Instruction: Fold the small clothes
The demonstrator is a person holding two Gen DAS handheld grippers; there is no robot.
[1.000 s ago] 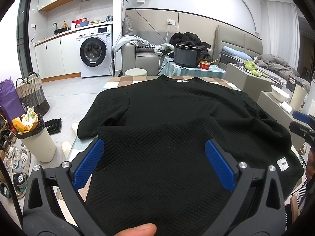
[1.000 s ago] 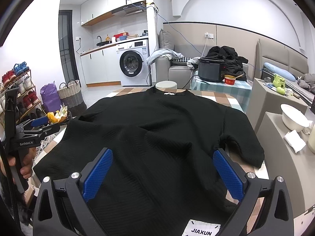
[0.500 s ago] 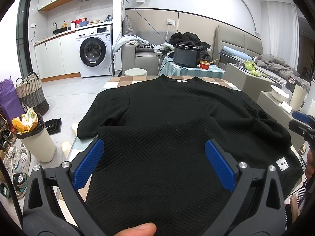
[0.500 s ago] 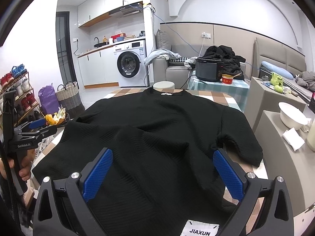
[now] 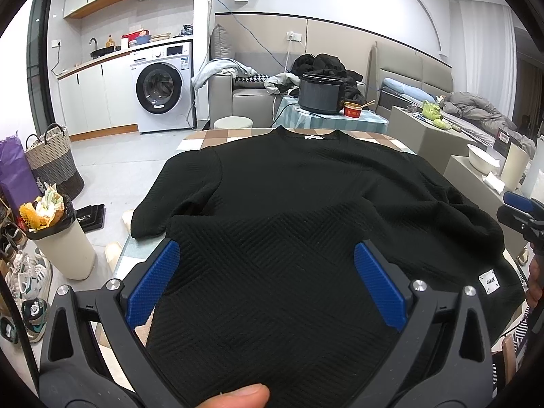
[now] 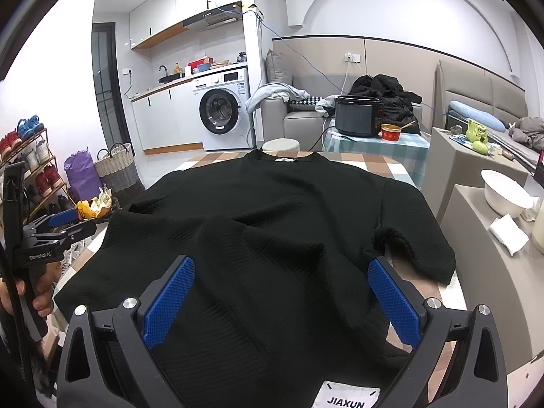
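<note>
A black textured short-sleeved top (image 5: 299, 183) (image 6: 278, 204) lies spread on a checked table (image 5: 210, 139) (image 6: 384, 163), collar at the far end. Its near part is rumpled into a raised fold. My left gripper (image 5: 265, 248) is open over the near left part of the top, blue pads (image 5: 153, 282) wide apart with cloth below them. My right gripper (image 6: 280, 265) is open over the near right hem, close to the white JIAXUN label (image 6: 350, 397). A thumb tip (image 5: 238, 397) shows at the bottom of the left wrist view. Each gripper shows at the edge of the other's view.
A bin of rubbish (image 5: 57, 238), a woven basket (image 5: 51, 163) and a shoe rack (image 6: 30, 170) stand left of the table. A cabinet with a white bowl (image 6: 506, 193) stands to the right. Beyond the far edge are a stool (image 5: 233, 124) and a rice cooker (image 5: 321, 93).
</note>
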